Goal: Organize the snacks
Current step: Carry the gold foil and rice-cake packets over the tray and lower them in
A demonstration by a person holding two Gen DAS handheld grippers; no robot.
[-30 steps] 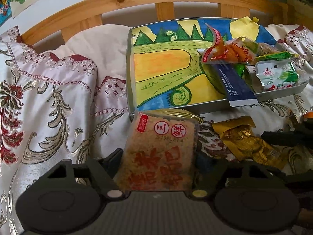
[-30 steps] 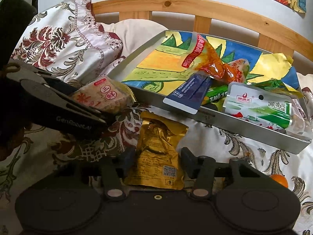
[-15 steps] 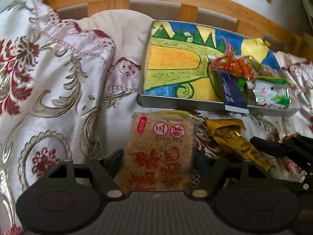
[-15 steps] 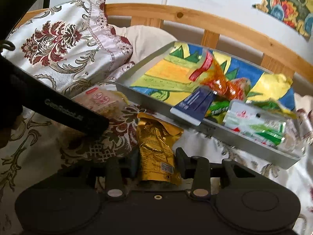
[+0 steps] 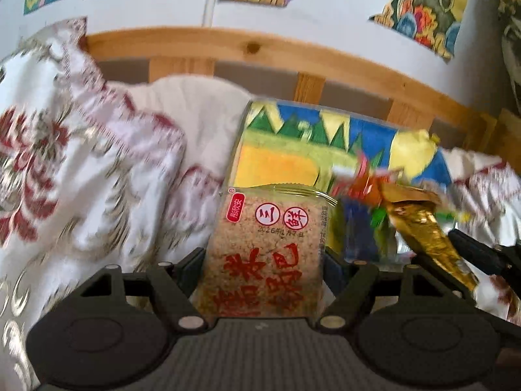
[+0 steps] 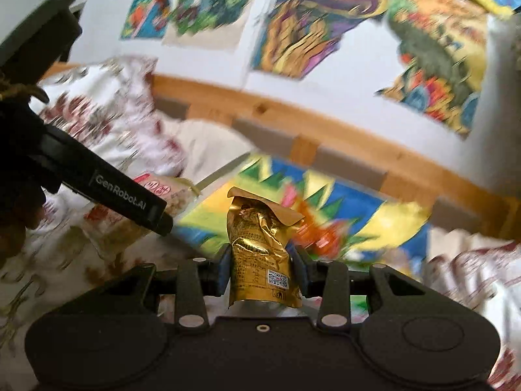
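At the bottom centre of the left wrist view, the left gripper (image 5: 263, 260) stood clamped on a rice-cracker packet (image 5: 263, 251), its wide-set jaws pressing both sides of the pack, which stood upright with red print facing the camera. In the right wrist view the right gripper (image 6: 260, 260) held a gold foil pouch (image 6: 259, 251) at lower centre; its jaws had just been closing and now pinched the pouch narrowly, the crumpled top rising free. Beyond both packets lay the painted tray (image 5: 280, 159), mid-frame, with blurred snack wrappers (image 5: 364, 179) heaped at its right end. To the left spread the embroidered bedding (image 5: 81, 179). Farther back ran the wooden headboard (image 5: 254, 47), and above it colourful drawings (image 6: 309, 16) hung on the wall.
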